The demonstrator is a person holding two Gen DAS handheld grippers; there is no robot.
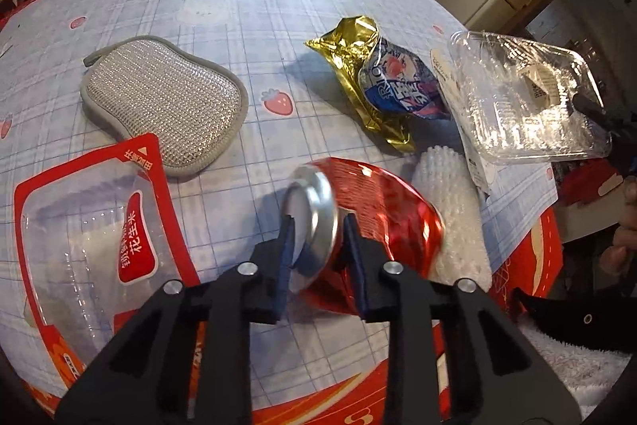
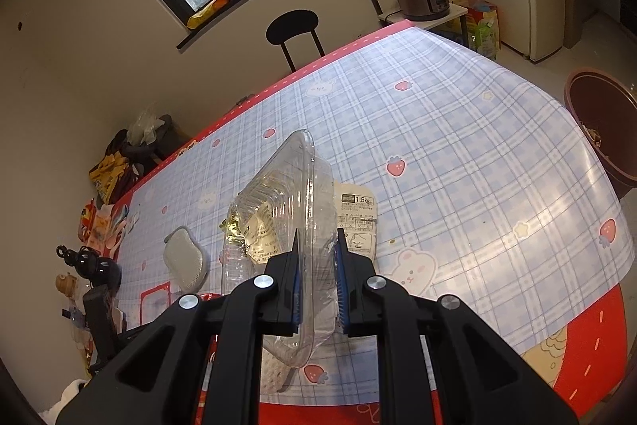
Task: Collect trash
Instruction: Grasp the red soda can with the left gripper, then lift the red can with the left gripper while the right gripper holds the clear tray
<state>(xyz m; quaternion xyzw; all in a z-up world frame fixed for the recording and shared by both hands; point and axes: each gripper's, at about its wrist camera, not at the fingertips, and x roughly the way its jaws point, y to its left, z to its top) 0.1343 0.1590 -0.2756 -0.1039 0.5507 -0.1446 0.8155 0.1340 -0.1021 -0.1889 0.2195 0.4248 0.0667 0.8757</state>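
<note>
Item 1: red drink can point(image 1: 370, 222), lying on its side, silver end toward the camera. The left gripper point(image 1: 316, 237) is clamped across its rim, 1 pad on the silver end, 1 on the red wall. No brand legible; the surface is blurred.

Item 2: clear plastic clamshell tray point(image 2: 290, 210), lifted off the table and tilted on edge, pinched between the closed fingers of the right gripper point(image 2: 317, 249). A white sticker with fine print on it is too small to read.

Item 3: gold foil snack bag point(image 1: 382, 82), crumpled, blue-and-white print with large letters, partly "RIO"; lying mid-table.

Item 4: red-bordered clear pouch point(image 1: 95, 226), flat at the near left edge, red label with white Chinese characters including "花生米".

Item 5: white printed sheet point(image 2: 356, 218) on the cloth beside the tray, marked "1.5kg".

Item 6: grey mesh scouring pad point(image 1: 165, 102), beyond the pouch.

Item 7: white knobbly cloth point(image 1: 454, 214), touching the can's far side.

Support: table with blue plaid strawberry-and-rabbit cloth point(image 2: 458, 154), red border. Dark brown bin point(image 2: 601, 130) stands off its right edge.
</note>
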